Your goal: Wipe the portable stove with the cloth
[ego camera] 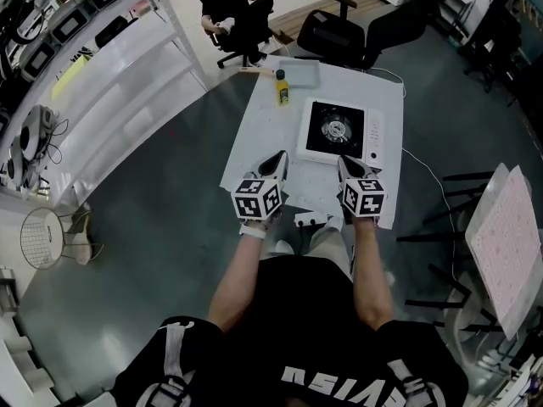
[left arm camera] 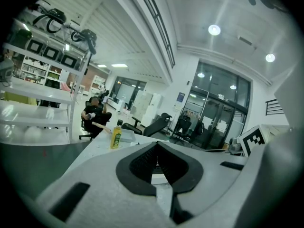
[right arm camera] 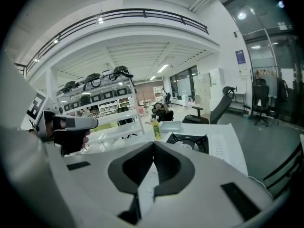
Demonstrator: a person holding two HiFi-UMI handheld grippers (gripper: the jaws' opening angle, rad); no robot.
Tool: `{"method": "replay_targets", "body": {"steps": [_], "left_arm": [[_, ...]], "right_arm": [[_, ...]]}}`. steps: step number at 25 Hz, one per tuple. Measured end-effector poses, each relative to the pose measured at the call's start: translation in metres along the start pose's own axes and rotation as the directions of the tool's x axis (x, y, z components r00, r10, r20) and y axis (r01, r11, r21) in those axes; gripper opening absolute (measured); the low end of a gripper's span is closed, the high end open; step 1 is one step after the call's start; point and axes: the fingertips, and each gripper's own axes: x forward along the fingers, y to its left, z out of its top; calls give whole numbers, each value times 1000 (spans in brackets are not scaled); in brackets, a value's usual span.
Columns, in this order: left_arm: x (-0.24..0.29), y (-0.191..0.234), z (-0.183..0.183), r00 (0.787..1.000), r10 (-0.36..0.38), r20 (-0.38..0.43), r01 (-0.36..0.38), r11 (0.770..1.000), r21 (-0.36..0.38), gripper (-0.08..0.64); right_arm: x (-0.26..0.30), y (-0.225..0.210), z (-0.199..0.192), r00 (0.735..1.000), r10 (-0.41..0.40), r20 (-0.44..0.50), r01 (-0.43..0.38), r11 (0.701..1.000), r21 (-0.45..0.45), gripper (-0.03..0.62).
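Pointing across one white bench point(ego camera: 259, 138), two tongs, left tongs point(ego camera: 280, 157) clenched on nothing, right tongs point(ego camera: 343, 160) likewise clenched, one portable stove point(ego camera: 335, 131) on bench just beyond right tongs, one yellow bottle point(ego camera: 282, 88) farther back.

Black white-lettered T-shirt point(ego camera: 314, 312); white, black-padded left tongs point(ego camera: 281, 156) and right tongs point(ego camera: 343, 160), square-marker cubes point(ego camera: 257, 198)

The head view looks steeply down on the table point(ego camera: 254, 142) from above. Both gripper views sit low over it, facing its far end. All share the bottle point(ego camera: 282, 87); head and right, the stove point(ego camera: 335, 131).
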Motion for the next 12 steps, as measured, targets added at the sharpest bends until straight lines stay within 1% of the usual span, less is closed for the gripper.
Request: {"method": "replay_targets", "body": {"steps": [12], "left_arm": [[-1,0,0,1000,1,-5,-1,1000,0,6]], "right_arm": [[0,0,1,1000,1,-1,-1,1000,4,11]]}}
